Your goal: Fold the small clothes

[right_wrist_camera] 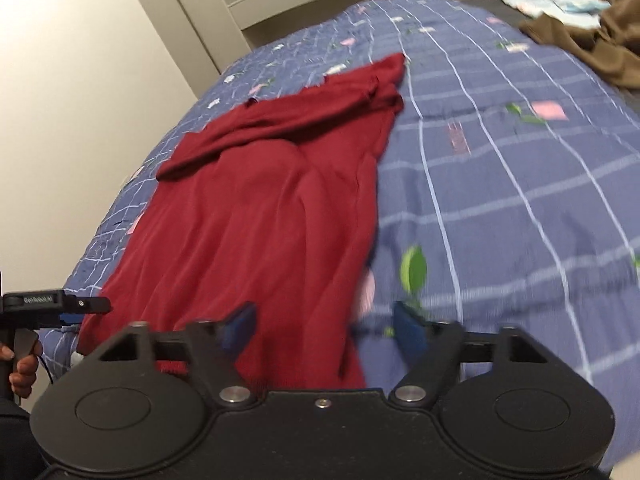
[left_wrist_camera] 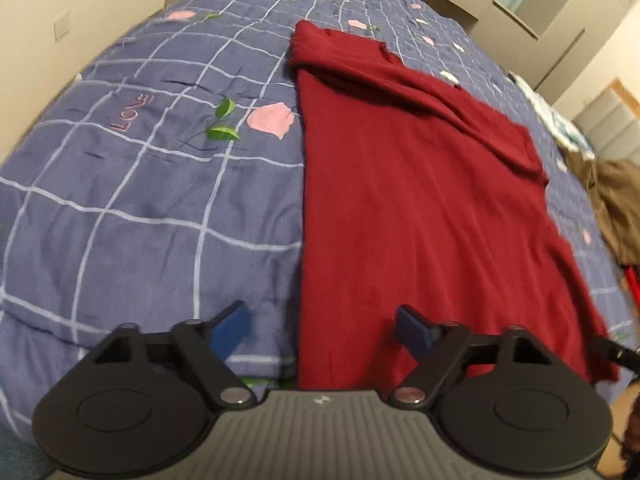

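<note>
A dark red garment lies spread lengthwise on the blue checked bedspread, with a sleeve folded across its far end. My left gripper hovers over the garment's near left edge, open, its blue pads holding nothing. In the right wrist view the same red garment runs away from me. My right gripper stands open above its near right edge, nothing between the pads. The left gripper shows at the far left of that view, held by a hand.
A brown garment is heaped at the far right of the bed, with light blue and white cloth beyond it. Pale cupboards and a wall stand close behind and beside the bed. The bedspread lies bare right of the red garment.
</note>
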Demonstrator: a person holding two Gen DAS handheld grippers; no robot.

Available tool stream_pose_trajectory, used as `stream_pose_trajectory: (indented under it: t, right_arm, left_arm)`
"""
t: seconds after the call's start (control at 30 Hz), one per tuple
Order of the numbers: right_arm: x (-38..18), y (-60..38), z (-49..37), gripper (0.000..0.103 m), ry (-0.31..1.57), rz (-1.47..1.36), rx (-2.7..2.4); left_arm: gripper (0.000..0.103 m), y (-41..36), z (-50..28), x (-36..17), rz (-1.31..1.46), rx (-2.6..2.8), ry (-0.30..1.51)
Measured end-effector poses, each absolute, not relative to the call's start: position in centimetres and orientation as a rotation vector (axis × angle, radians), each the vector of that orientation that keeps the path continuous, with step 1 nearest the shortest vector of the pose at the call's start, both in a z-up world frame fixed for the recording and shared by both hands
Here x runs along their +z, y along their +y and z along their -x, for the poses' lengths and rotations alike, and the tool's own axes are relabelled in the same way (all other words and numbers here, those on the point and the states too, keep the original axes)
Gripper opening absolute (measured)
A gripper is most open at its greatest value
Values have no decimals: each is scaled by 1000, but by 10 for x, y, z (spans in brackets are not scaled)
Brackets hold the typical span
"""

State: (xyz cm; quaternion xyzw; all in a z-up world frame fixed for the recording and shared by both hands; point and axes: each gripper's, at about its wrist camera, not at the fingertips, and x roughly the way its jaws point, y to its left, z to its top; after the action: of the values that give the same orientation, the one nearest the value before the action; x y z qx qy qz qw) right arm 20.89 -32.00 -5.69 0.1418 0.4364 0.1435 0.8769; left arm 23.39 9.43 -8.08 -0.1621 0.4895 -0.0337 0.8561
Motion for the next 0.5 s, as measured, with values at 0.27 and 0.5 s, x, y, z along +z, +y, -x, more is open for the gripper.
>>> stream_pose_trajectory:
  t: [0.27, 0.5]
  right_arm:
    - [-53, -326, -194, 15, 913, -349, 279]
    - [-38, -336, -180, 8, 902, -301, 276]
  left_arm:
    - [5, 85, -227, -72, 289, -112, 1095]
    - [2, 95, -215, -48, 191, -85, 1046]
